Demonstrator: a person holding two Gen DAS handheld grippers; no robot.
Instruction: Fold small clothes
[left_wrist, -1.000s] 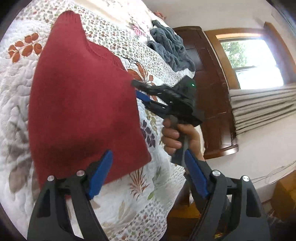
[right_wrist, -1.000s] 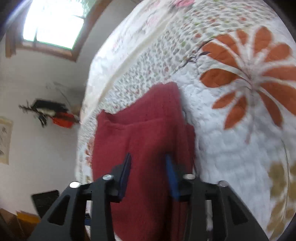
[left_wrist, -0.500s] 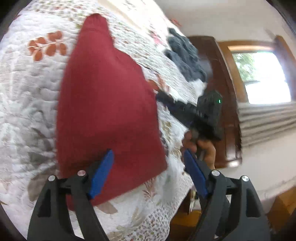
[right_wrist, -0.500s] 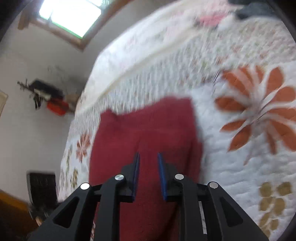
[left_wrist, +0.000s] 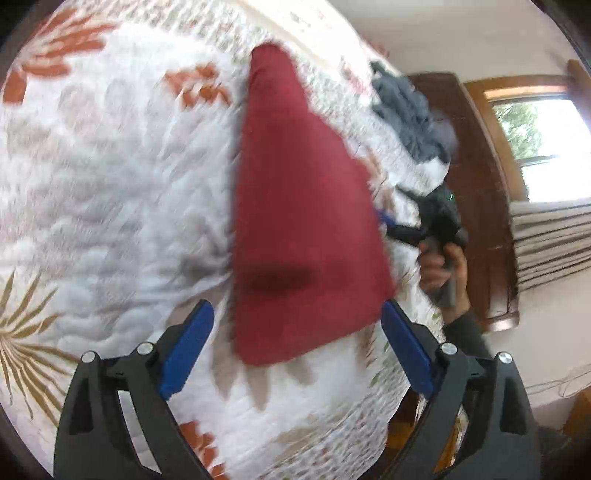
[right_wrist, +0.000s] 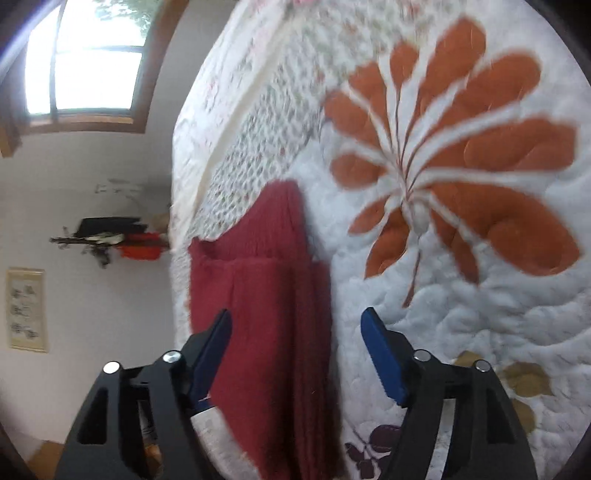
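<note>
Your left gripper (left_wrist: 295, 339) is spread wide with nothing between its blue pads. The near corner of the folded red garment (left_wrist: 303, 221) lies in the gap between them, closer to the right pad, and you hover above it; whether a pad touches the cloth is not clear from the blurred view. The garment lies flat on the white quilt (left_wrist: 110, 184) with orange flower prints, narrowing to a point at its far end.

To the right of the garment, your right hand (left_wrist: 441, 264) grips the handle of the right gripper (left_wrist: 384, 218), whose blue tip sits just beside the garment's right edge. In the right wrist view, your right gripper (right_wrist: 295, 347) is also released, pads well apart. The red garment (right_wrist: 266, 314) runs from the near edge away between the pads, nearer the left pad, with its stacked folded edges showing on the right side. The right pad is over bare quilt (right_wrist: 480, 350).

Farther off in the left wrist view, a grey-blue heap of cloth (left_wrist: 410, 114) lies on the quilt near a dark wooden headboard (left_wrist: 476, 177).
</note>
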